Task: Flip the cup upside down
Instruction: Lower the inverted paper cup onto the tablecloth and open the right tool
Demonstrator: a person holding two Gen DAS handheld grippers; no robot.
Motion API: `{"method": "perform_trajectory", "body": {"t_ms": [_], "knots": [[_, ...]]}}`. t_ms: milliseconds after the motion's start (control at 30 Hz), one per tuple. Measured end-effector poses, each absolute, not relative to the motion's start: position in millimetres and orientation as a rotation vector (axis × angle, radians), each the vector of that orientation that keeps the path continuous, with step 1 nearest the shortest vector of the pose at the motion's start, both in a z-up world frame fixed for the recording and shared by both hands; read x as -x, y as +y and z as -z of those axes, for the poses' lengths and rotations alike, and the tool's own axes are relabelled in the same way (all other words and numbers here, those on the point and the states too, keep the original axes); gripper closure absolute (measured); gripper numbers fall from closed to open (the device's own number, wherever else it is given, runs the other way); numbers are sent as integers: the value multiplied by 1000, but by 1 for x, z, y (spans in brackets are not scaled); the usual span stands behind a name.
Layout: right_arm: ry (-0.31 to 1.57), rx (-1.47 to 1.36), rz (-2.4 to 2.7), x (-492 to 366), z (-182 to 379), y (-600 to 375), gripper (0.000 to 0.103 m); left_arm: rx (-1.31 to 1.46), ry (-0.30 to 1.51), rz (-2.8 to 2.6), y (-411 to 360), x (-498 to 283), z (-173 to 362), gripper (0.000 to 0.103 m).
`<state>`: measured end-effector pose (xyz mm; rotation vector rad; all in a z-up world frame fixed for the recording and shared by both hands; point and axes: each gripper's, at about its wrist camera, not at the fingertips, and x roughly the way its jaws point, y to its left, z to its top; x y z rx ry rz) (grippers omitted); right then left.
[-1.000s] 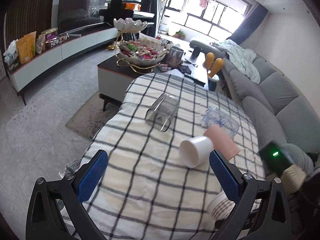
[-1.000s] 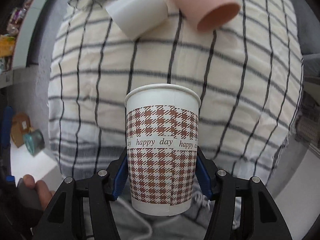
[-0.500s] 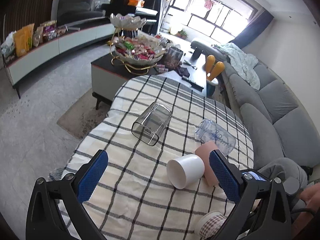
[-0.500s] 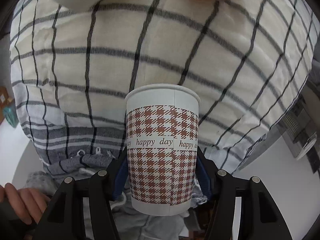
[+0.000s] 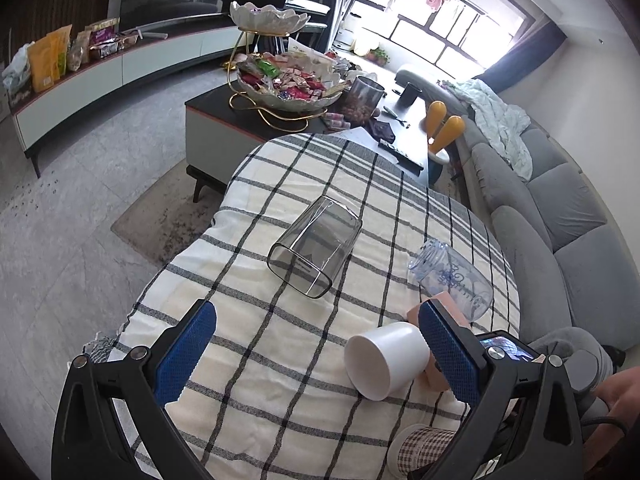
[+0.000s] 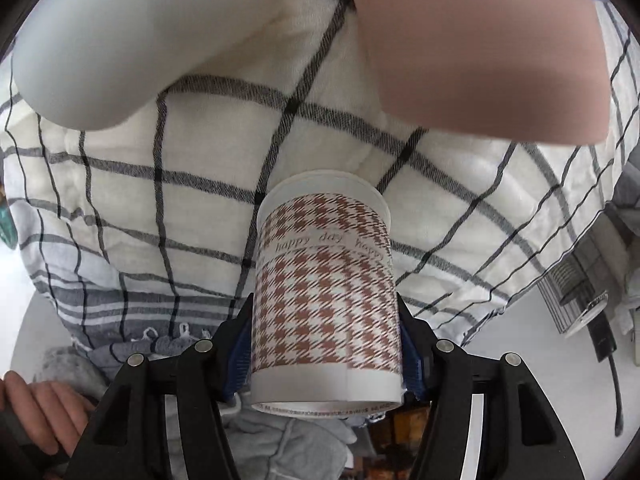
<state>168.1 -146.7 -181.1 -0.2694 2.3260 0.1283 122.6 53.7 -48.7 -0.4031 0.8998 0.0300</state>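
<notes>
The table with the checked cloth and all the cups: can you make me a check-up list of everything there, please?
Surface: white, black-checked tablecloth covering the table.
Job's things: brown houndstooth paper cup, rim pointing down at the cloth.
Clutter: white plastic cup, pink cup, smoky clear glass tumbler and clear blue-tinted jar, all lying on their sides.
Grippers: right gripper fingers clamp the paper cup; left gripper open, empty.
Cables: nothing seen.
Surroundings: grey sofa, coffee table with snack bowl.

We note the left gripper (image 5: 316, 356) and right gripper (image 6: 326, 356): black frames, silver screws, blue textured pads (image 5: 184, 350). Bare skin shows on one hand (image 6: 36, 412).
</notes>
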Motion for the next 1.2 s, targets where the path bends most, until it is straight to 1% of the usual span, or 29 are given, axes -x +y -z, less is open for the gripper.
{"method": "perform_trajectory", "body": {"t_ms": [233,467,567,733,967,1133,1200], "knots": [[2257,264,-134,-171,155,-136,34,379,871,-22,52,-114,38,0],[2093,251,-149,-163,118,-129,33,327,827,-11,43,-90,14,0],[1978,238,-160,-154,103,-135,30,301,804,-9,38,-77,5,0],[1766,203,-151,-138,74,-145,30,243,776,-1,25,-57,-4,0],[1466,62,-122,-108,37,-164,29,196,772,-3,17,-37,-6,0],[1239,-31,-75,-77,20,-177,26,153,775,-12,14,-24,-5,0],[1176,-71,-56,-66,16,-180,25,133,772,-11,12,-20,-5,0]]}}
